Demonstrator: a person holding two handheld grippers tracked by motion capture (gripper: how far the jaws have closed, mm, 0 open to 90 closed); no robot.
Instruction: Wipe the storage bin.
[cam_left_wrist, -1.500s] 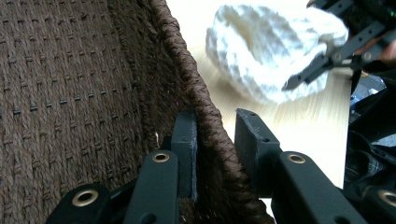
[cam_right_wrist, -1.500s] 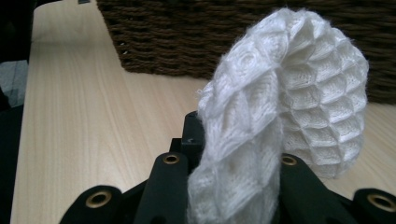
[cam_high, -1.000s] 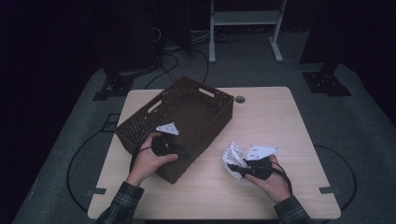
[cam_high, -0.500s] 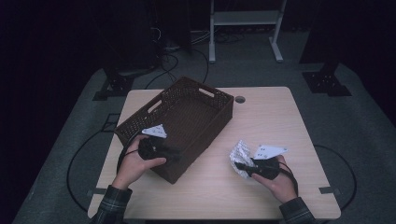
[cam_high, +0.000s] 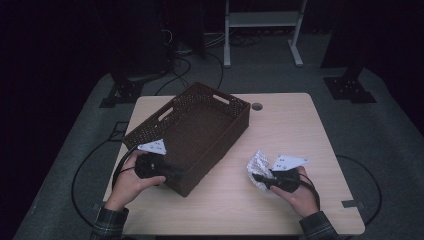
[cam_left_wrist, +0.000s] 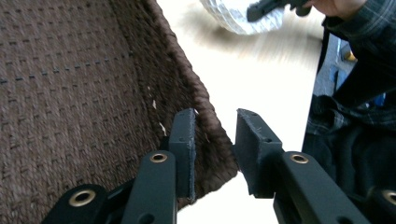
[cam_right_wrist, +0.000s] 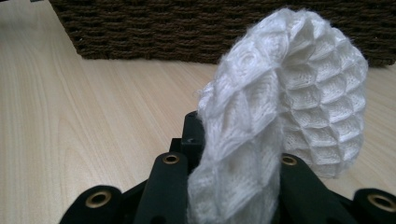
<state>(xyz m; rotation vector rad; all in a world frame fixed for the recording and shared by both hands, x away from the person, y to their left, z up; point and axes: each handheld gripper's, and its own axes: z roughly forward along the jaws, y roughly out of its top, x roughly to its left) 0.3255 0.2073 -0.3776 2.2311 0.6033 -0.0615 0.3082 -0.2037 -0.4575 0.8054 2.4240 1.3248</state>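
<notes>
R gripper (cam_right_wrist: 233, 154) clamped on white cloth (cam_right_wrist: 280, 102); L gripper (cam_left_wrist: 212, 149) closing astride basket (cam_high: 195, 135) rim, not yet pinching; risk: rim slipping out, basket skidding.

Left gripper (cam_left_wrist: 212, 154) jaws straddle the brown basket (cam_left_wrist: 93, 93) rim, closing

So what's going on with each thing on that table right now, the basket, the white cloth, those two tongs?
Basket: upright on the table, nothing visible inside.
White cloth: bunched up, held off the table beside the basket.
Left tongs: straddling the basket's near corner rim, jaws just closing, one pad on the weave, the other apart.
Right tongs: shut on the white cloth.
Table: light wood.
</notes>
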